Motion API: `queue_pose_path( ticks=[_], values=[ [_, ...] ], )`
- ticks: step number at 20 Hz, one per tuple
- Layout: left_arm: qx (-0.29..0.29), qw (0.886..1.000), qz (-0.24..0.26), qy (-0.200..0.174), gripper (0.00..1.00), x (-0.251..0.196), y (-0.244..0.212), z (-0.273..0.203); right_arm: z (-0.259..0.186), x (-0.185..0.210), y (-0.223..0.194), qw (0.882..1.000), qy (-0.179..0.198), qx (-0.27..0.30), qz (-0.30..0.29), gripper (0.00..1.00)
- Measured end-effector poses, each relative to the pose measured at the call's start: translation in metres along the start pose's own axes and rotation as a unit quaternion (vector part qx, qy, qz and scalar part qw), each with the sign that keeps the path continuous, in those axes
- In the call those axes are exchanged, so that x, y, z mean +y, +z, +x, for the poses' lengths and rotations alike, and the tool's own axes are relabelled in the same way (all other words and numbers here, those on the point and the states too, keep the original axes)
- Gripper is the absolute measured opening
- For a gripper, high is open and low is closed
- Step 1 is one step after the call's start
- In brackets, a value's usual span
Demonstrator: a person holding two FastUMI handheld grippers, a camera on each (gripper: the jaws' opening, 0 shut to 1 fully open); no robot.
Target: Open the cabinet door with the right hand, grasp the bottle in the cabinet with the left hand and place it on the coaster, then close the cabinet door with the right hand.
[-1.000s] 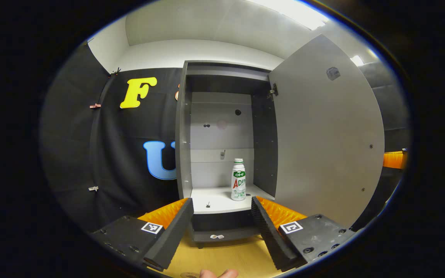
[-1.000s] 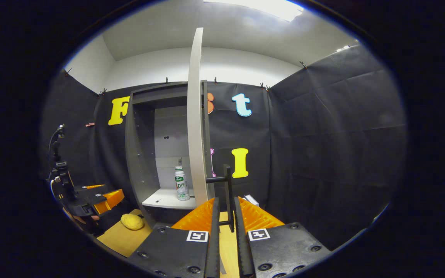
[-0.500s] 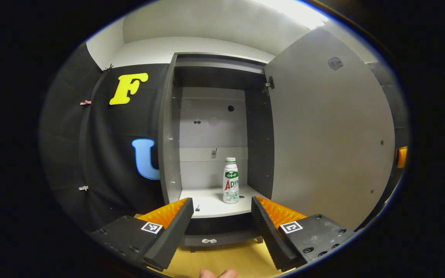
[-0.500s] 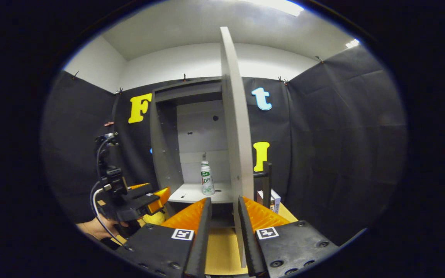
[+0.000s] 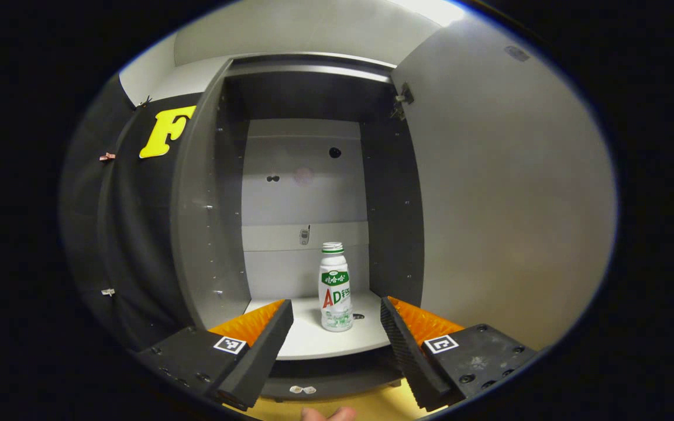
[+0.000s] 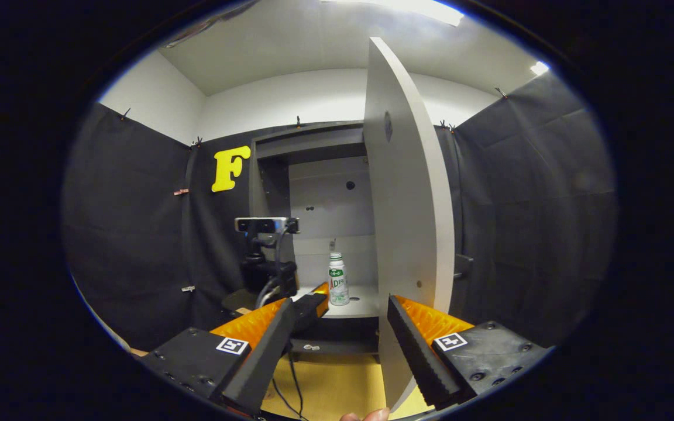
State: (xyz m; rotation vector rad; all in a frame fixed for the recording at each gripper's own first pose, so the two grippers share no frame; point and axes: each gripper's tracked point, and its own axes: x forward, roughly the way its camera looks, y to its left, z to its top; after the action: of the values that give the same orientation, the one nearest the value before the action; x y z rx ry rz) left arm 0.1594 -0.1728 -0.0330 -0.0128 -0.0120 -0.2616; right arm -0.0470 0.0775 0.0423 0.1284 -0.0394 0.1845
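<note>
The left tongs [image 5: 337, 327] are spread wide and held just in front of the bottle [image 5: 335, 287], which is not yet gripped. The right tongs [image 6: 337, 336] are also spread, with nothing held. The cabinet door [image 6: 407, 234] is swung open beside the bottle; the bottle is left standing on the cabinet shelf [image 5: 313, 339], so grasping, placing and closing are left.

The left claw [image 5: 337, 348] has two black housings, each bearing a small square black-and-white marker and round screws, with long tapered fingers [image 5: 255, 365] whose inner faces are finely ribbed. The right claw [image 6: 337, 348] is built the same way. In the right gripper view the left claw [image 6: 308, 304] carries a bar-shaped camera on a black mount with black cables hanging down.
</note>
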Motion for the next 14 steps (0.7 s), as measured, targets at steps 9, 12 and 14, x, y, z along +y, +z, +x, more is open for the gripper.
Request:
queue_pose_path(
  ticks=[9,12,14],
  values=[
    [0.021,0.999,0.001,0.038,0.95,0.003,-0.028,0.12,0.025,0.007,0.005,1.0,0.01,-0.024,-0.014,0.99],
    [0.034,0.998,0.0,0.047,0.95,0.008,-0.039,0.15,0.033,0.001,0.004,0.999,0.011,-0.026,-0.019,0.99],
    [0.039,0.998,0.001,0.051,0.95,0.01,-0.046,0.168,0.039,0.0,0.002,0.999,0.012,-0.023,-0.02,0.99]
  ],
)
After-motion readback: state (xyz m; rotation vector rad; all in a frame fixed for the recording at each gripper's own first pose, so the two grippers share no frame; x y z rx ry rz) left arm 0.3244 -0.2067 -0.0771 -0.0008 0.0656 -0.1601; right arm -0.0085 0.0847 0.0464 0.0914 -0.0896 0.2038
